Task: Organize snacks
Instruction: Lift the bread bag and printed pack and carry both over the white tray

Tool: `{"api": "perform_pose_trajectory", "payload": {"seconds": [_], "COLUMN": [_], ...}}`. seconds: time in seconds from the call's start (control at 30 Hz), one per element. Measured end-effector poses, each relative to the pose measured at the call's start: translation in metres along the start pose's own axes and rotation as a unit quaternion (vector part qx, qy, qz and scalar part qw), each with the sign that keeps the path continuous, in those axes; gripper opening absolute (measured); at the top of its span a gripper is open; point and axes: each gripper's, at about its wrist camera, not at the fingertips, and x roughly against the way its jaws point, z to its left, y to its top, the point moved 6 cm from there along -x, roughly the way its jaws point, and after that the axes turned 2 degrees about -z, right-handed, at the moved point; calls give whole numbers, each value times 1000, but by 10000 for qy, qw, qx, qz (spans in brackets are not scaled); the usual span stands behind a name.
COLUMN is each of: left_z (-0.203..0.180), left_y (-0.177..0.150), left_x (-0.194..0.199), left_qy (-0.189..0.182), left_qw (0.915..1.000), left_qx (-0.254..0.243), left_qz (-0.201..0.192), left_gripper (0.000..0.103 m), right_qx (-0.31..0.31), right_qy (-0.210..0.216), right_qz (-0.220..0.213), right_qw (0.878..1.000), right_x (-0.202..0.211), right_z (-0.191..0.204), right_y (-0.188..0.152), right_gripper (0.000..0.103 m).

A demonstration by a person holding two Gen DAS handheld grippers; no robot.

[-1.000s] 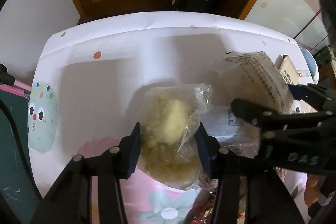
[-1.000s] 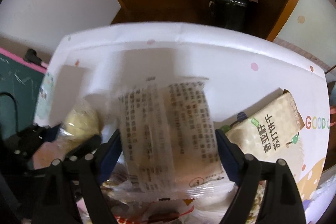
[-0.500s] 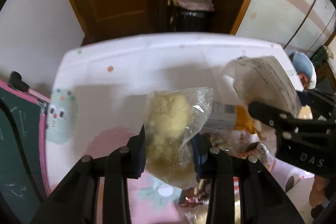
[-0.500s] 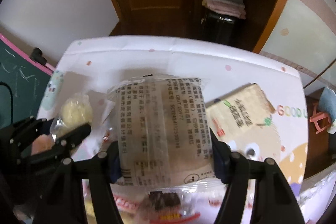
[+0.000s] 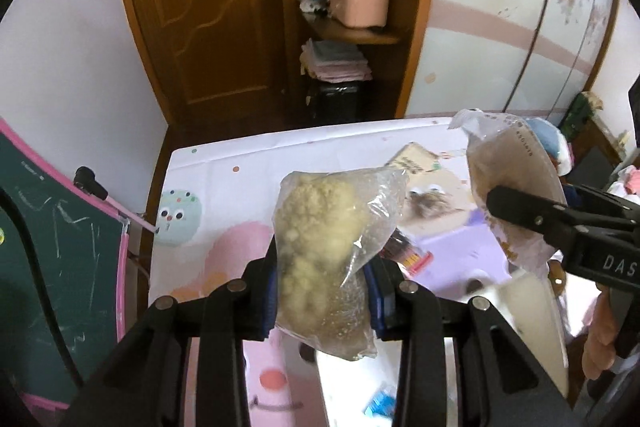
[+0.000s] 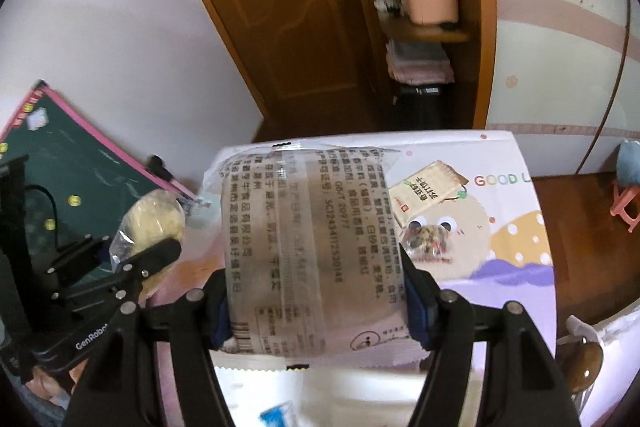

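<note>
My left gripper (image 5: 322, 291) is shut on a clear bag of pale yellow crumbly snack (image 5: 320, 239) and holds it high above the table; it also shows at the left of the right wrist view (image 6: 154, 223). My right gripper (image 6: 316, 303) is shut on a large clear printed snack packet with a brown cake inside (image 6: 308, 247), also lifted; the packet shows at the right of the left wrist view (image 5: 512, 187). A beige cracker packet (image 6: 426, 189) and a small clear bag of mixed nuts (image 6: 426, 245) lie on the cartoon tablecloth (image 6: 512, 227).
A white container (image 5: 532, 311) sits below the grippers near the table's near edge, with a red-wrapped snack (image 5: 408, 255) beside it. A green chalkboard with a pink frame (image 5: 60, 247) stands left of the table. A wooden door (image 5: 208, 7) and shelves are behind.
Both grippers have risen well above the table with their packets, and the views now take in the door and the shelves. The grips are unchanged.
</note>
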Motion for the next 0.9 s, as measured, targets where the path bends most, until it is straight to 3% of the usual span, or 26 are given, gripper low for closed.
{"api": "perform_pose_trajectory", "payload": {"seconds": [0.23,0.47,0.67,0.9], "left_z": [-18,-36,-47,-50], "left_y": [-18,-41,-64,-104], "left_x": [85,137,154,140], "left_qy": [-274,-599,-608,-539], "left_qw": [9985,9958,9940,9944], "left_qx": [31,112,144,290], "left_qz": [-466,-686,-901,-861], "left_gripper": [34,34,34,34], "right_qx": [294,502,548,190], "right_qy": [-132,-223,-281,-330], "right_qz": [-602,-1206,-1519,-1779], "right_qw": [9977,9912,9865,9833], "right_x": [93,158,192,210], "right_z": [16,29,37,27], "right_y": [-20,-43,-70,-107], "right_gripper": [67,67,68,69]}}
